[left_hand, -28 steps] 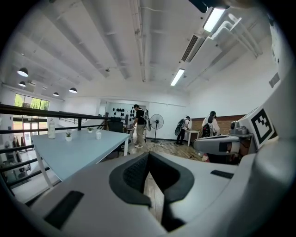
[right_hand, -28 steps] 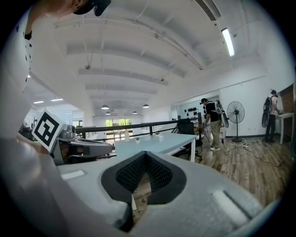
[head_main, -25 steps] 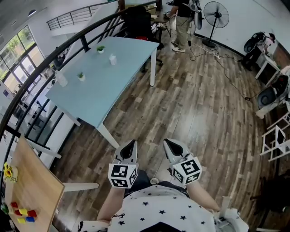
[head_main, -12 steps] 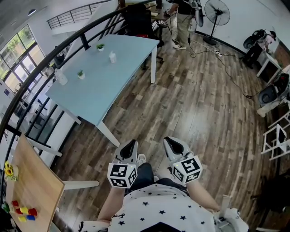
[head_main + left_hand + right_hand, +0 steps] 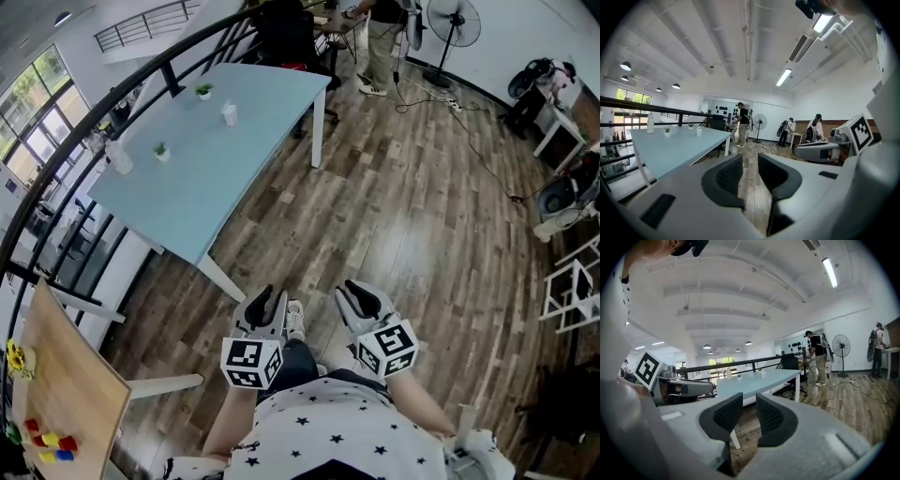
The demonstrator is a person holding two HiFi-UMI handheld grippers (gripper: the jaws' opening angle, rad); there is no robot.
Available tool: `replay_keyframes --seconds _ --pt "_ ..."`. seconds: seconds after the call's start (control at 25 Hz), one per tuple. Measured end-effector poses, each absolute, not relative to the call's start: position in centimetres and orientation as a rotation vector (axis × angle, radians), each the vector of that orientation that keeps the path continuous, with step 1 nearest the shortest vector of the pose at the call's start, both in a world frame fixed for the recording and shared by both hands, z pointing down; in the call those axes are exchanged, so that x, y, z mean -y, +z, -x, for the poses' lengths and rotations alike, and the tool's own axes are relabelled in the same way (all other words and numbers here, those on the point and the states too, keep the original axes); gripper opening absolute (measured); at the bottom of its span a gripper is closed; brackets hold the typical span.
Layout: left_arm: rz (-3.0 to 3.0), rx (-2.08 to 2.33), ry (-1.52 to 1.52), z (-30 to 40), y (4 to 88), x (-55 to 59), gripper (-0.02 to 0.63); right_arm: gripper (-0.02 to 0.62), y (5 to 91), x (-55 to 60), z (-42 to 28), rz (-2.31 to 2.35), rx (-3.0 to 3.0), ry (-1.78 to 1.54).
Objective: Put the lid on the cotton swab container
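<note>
A small white container stands near the far end of a light blue table, well ahead of both grippers; no lid can be made out. It also shows in the left gripper view as a small white container and in the right gripper view. My left gripper and right gripper are held side by side over the wooden floor, close to my body. Both jaws have just been opening. A narrow gap shows between the left gripper's pads and the right gripper's pads, with nothing in either.
On the table also stand two small potted plants and a clear bottle. A black railing runs behind it. A person and a fan are at the far end. A wooden table is at my left, white chairs at right.
Both grippers' jaws have parted slightly from shut. My shoe has come into view between the grippers, and the table has drawn a little nearer in the head view.
</note>
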State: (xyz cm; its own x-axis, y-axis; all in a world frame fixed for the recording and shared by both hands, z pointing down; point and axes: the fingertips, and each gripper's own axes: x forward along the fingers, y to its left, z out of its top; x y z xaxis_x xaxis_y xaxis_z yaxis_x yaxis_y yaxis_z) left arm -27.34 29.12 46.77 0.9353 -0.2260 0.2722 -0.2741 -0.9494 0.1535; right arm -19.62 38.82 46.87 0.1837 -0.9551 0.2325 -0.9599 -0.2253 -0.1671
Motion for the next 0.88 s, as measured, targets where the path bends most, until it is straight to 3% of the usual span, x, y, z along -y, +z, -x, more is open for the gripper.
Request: replay_keyframes --seconds 0.88 --pt "-2.899 0.332 0.407 12.2 46.5 -12.4 0.207 0.187 45.9 -20.5 4.7 -2.297 1.991 0.491"
